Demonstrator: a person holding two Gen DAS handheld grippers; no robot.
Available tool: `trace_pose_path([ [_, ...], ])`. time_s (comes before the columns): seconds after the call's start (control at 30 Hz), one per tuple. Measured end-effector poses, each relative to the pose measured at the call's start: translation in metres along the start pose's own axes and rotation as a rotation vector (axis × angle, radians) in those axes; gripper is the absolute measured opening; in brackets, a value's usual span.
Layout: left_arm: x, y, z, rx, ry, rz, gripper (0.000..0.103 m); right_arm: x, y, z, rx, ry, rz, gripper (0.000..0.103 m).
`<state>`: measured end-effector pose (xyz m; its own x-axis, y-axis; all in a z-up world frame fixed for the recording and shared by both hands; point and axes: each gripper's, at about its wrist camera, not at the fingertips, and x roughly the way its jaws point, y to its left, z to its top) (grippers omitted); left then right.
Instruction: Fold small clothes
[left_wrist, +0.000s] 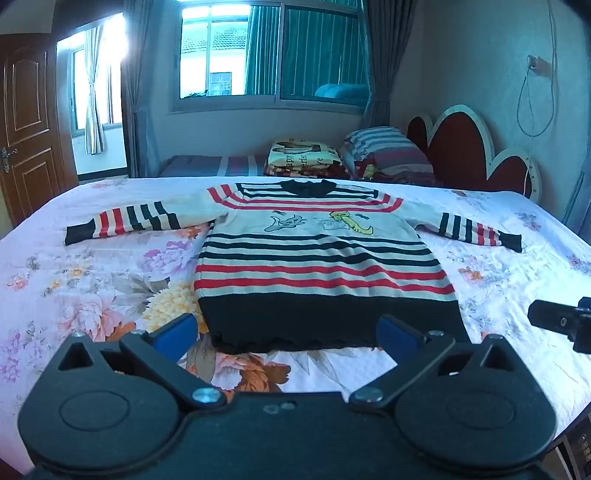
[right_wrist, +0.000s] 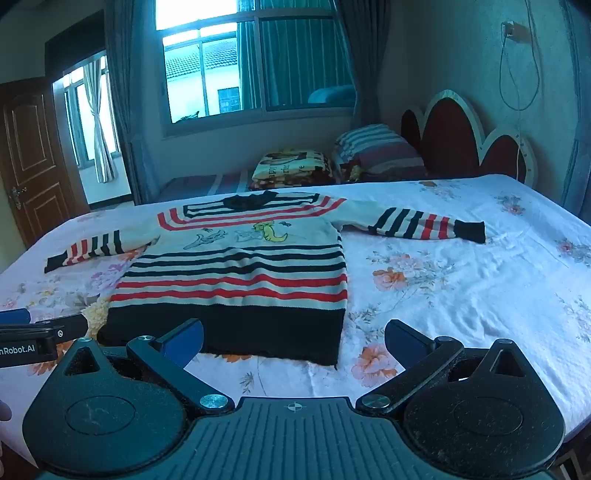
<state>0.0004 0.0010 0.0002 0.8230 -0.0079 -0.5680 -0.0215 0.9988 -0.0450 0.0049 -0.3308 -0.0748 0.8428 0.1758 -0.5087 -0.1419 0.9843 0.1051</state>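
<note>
Black right gripper: cut off by right edge of left wrist view, fingertips unseen.
Black left gripper: cut off at left edge of right wrist view.
Folded cartoon-print blanket, far side: lettering partly legible only.

Sweater spread flat on bed, sleeves out to either side, collar toward window. Pillow and folded blanket behind, headboard at right.
</note>
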Motion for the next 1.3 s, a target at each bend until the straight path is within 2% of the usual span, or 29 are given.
trace_pose_path([
  [1.3,0.012,-0.001,0.007,0.031,0.009,-0.010,0.103,0.007,0.007,0.005,0.010,-0.011,-0.020,0.103],
])
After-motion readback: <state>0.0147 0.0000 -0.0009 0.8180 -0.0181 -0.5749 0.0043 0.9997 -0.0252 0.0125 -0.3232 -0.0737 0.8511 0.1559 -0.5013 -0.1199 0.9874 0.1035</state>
